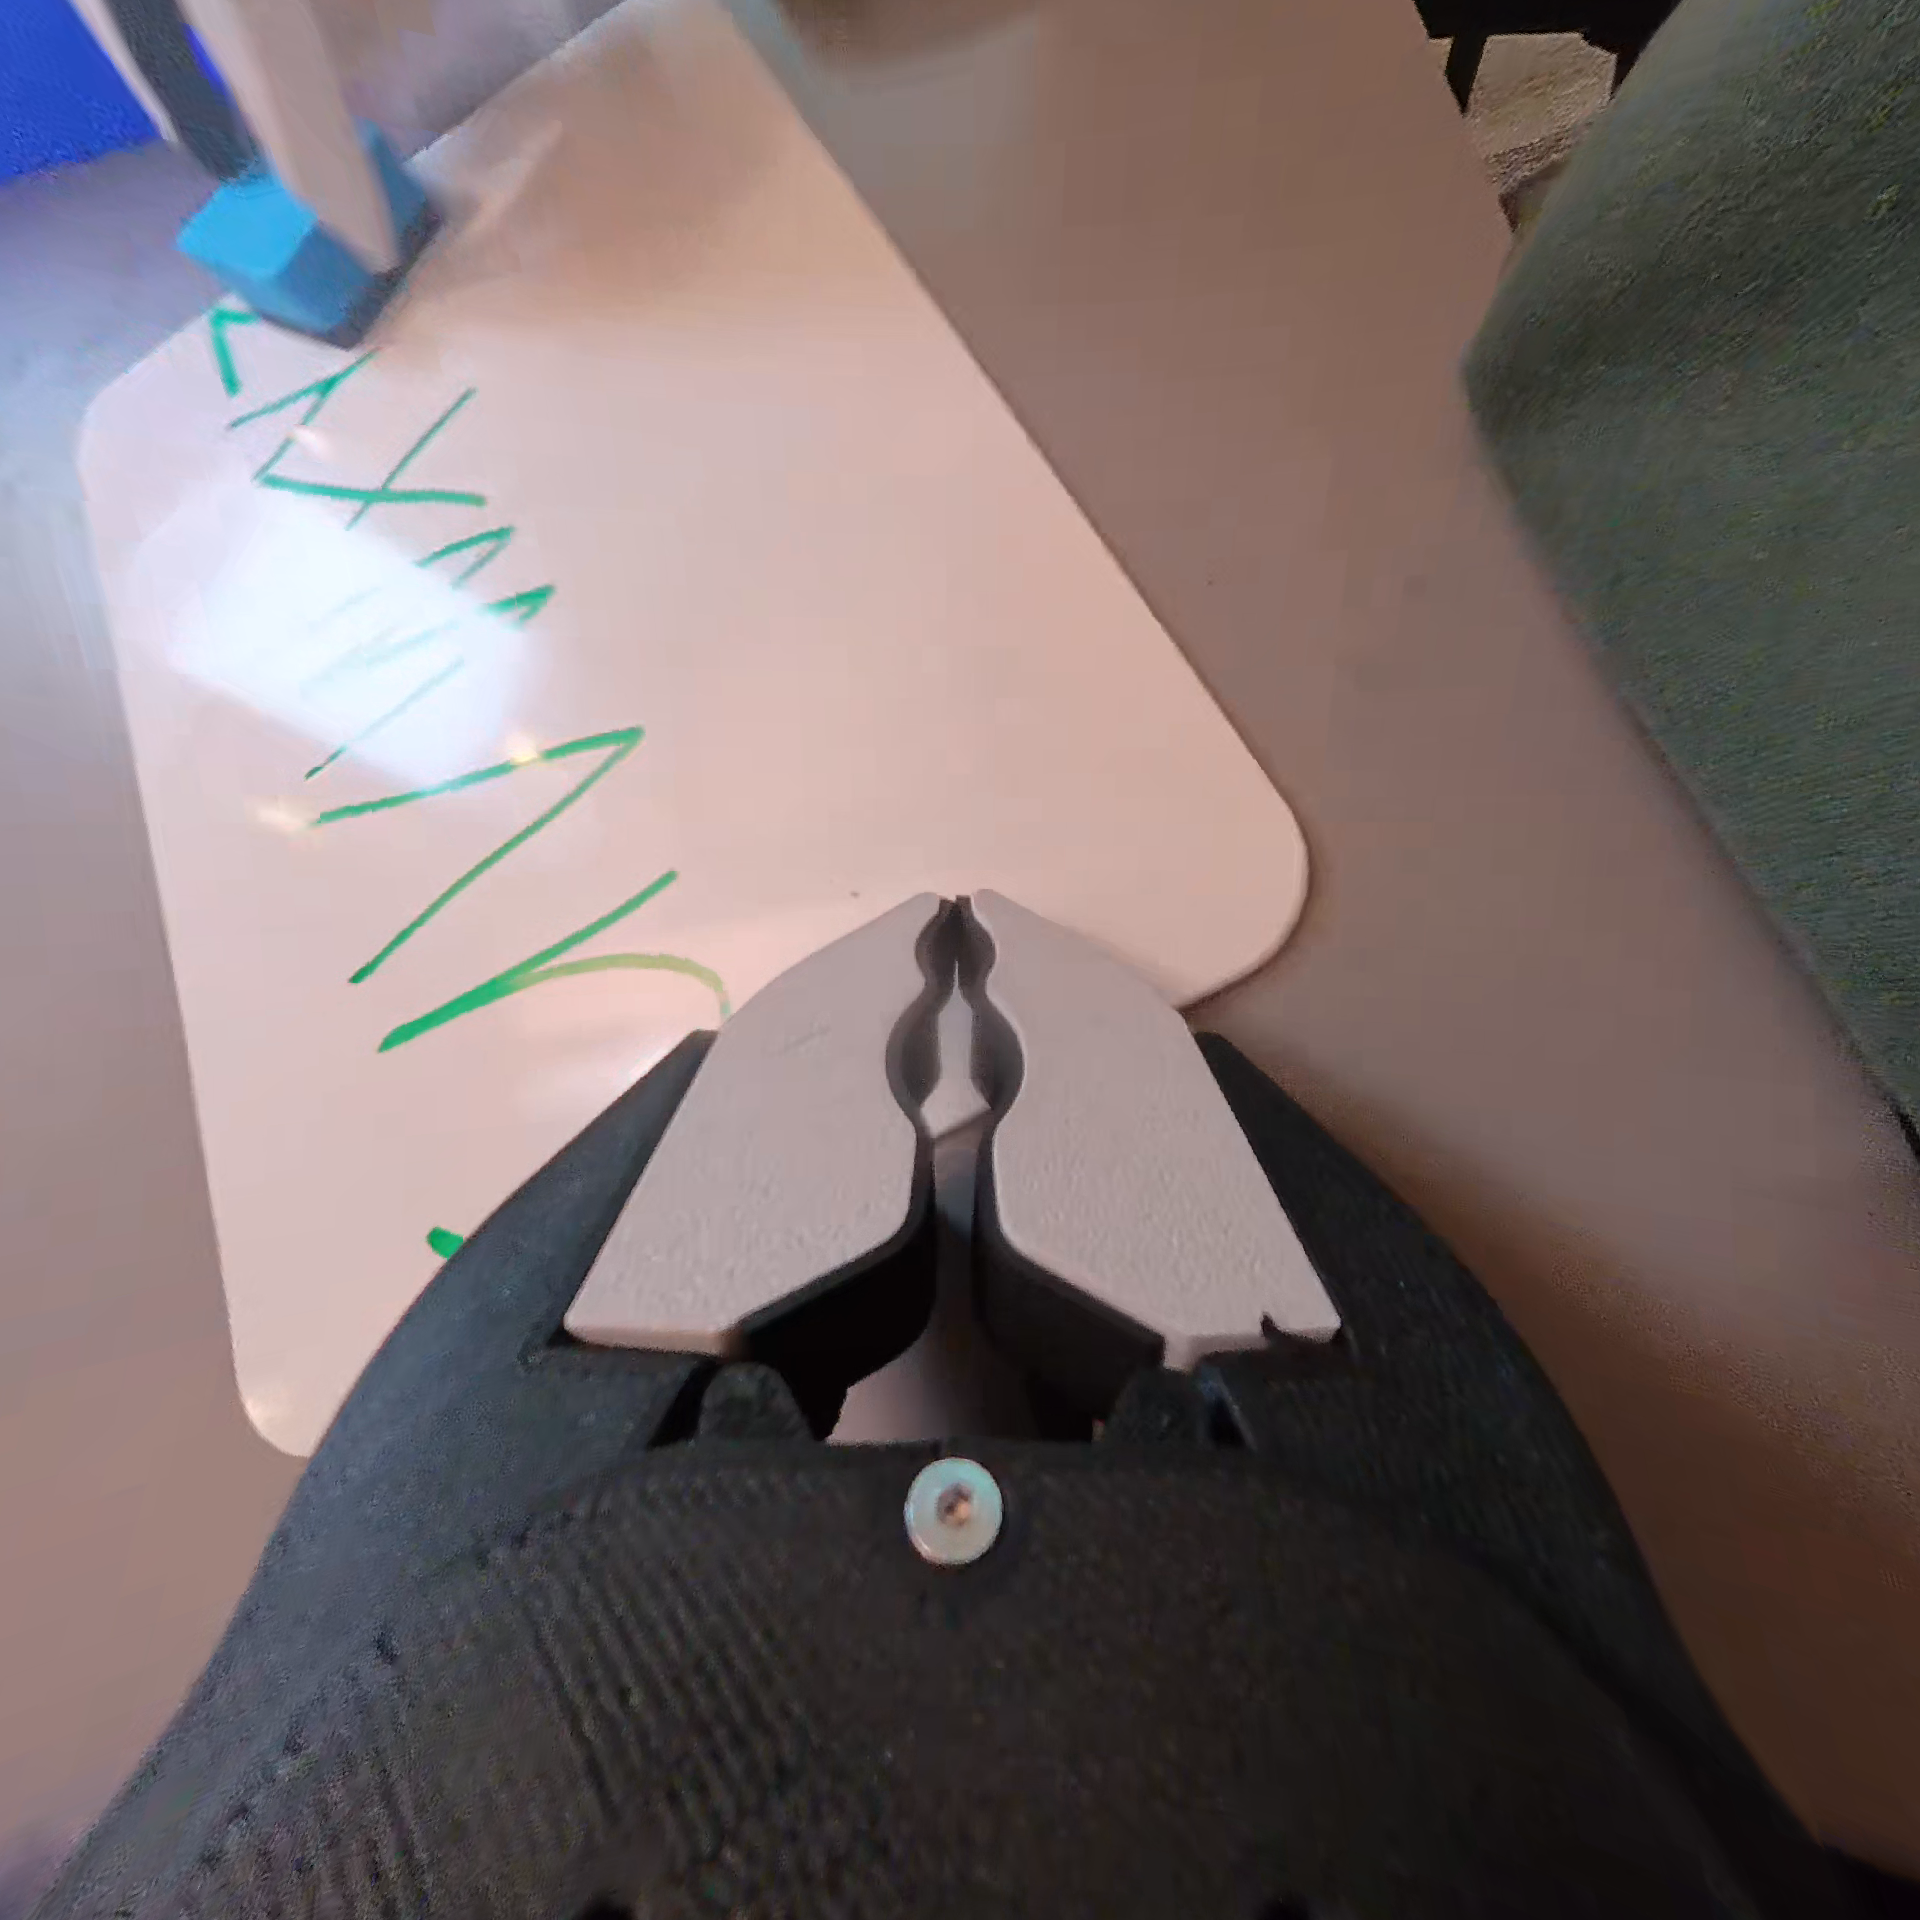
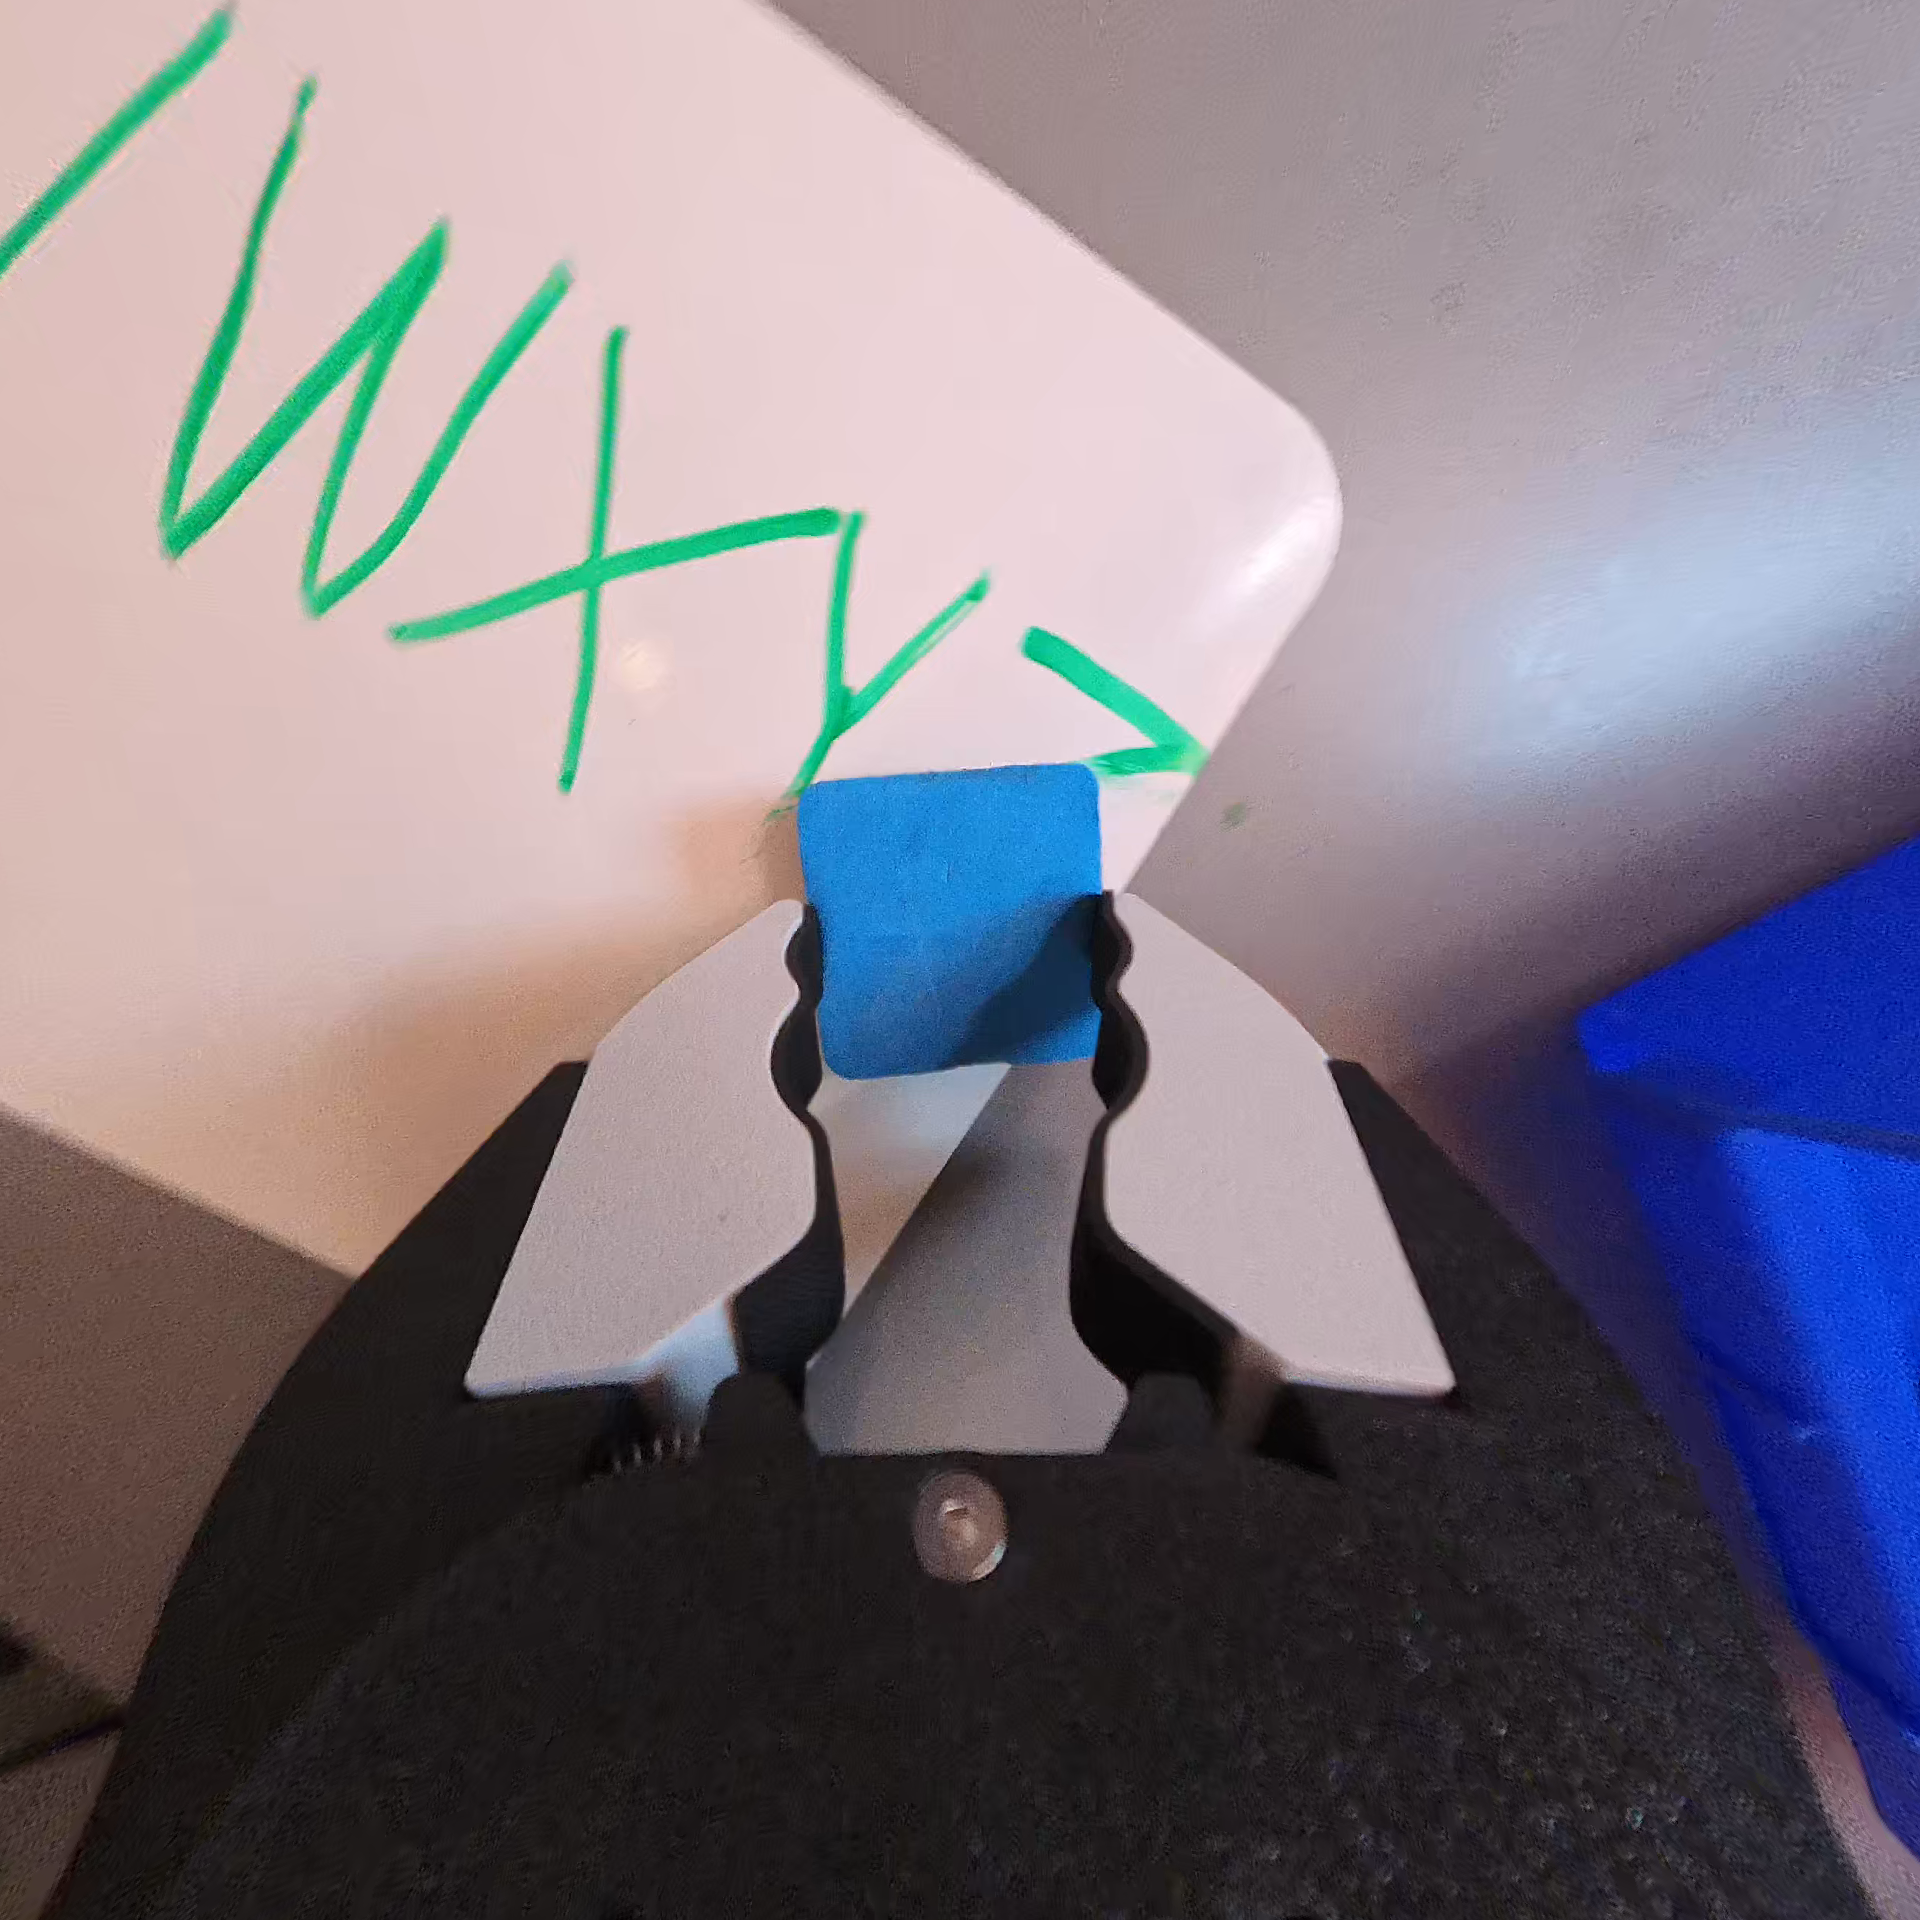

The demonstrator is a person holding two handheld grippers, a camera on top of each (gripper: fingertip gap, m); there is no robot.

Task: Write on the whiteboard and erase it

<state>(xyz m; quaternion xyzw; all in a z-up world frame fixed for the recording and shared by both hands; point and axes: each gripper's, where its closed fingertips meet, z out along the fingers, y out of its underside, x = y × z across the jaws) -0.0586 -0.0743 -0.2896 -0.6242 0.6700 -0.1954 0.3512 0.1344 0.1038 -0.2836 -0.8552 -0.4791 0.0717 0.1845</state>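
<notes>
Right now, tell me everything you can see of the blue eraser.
The eraser is a small blue block with rounded corners and a matte, foam-like top. In the left wrist view it shows a lighter top over darker blue sides. The right gripper is shut on it, one finger on each side. It sits flat on the whiteboard near a rounded corner, at one end of the green marks, covering part of them. Its underside is hidden.
</notes>
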